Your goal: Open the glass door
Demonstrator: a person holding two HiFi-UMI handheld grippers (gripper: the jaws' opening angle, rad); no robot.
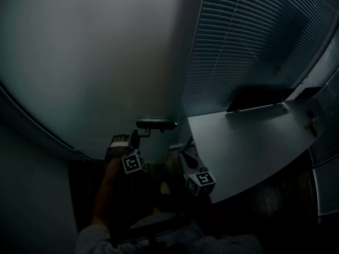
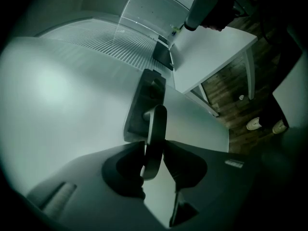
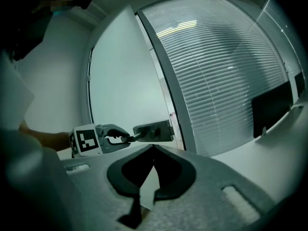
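Frosted glass door dead ahead of the left gripper, apparently shut flush against its frame. Clamped partway closed on the handle, one jaw pressing each side of the lever. Right gripper off to the right and lower, jaws together, nothing between them. Done so far: handle grasped. Left to do, by the look of it: press the lever down, then swing the door open.

Left gripper clamps grey metal lever handle on frosted glass door; below handle, right gripper jaws together, empty.
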